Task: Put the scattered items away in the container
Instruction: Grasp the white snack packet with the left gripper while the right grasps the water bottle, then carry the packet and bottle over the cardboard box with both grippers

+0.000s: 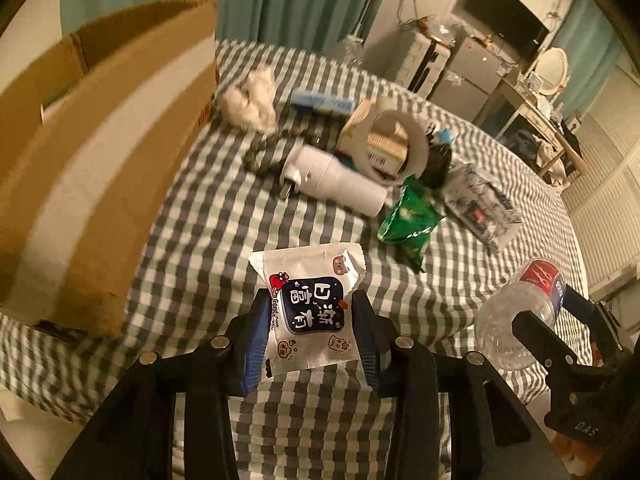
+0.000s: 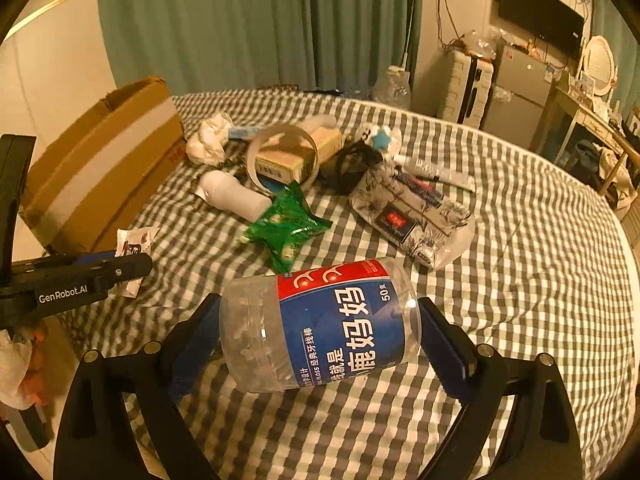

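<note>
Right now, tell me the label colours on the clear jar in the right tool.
Blue with a red band on the jar; clearest in the right wrist view.

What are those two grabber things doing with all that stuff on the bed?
They're tidying up. The left gripper is holding a white snack packet, and the right gripper is holding a clear plastic jar. The cardboard box waits at the left. More stuff is still piled on the checkered bedsheet.

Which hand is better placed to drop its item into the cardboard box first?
Left. The left gripper holds the white snack packet right beside the cardboard box; the right gripper, holding the floss jar, sits farther away.
</note>
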A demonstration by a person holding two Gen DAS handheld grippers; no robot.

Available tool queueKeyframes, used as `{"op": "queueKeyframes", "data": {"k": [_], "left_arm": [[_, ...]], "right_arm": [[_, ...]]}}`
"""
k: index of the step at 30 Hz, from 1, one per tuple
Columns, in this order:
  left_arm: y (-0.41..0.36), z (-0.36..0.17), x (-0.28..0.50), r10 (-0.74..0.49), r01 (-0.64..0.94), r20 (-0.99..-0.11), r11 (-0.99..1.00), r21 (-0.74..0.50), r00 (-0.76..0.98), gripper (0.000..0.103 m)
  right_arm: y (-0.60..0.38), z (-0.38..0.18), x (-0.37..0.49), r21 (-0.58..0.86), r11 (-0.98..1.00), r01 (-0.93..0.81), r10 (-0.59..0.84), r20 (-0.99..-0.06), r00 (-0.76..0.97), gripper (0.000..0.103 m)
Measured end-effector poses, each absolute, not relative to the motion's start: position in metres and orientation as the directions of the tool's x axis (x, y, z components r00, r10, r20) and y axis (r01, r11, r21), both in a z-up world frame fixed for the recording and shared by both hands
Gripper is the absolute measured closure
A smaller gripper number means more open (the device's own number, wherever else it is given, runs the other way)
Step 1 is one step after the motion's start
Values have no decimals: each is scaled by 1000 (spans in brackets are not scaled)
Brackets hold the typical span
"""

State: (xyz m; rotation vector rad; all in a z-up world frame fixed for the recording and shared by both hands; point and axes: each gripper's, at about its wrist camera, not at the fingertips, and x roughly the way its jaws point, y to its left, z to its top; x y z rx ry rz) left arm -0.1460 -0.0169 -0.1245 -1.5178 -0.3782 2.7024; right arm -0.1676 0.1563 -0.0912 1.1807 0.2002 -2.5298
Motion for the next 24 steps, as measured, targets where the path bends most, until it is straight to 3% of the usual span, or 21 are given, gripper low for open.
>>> {"op": "queueKeyframes", "data": {"k": [24], "left_arm": [[-71, 17, -145, 119, 21, -732, -984, -179, -671, 62]], "right_arm": [[65, 29, -129, -91, -867, 490, -325, -641, -695, 10]]}}
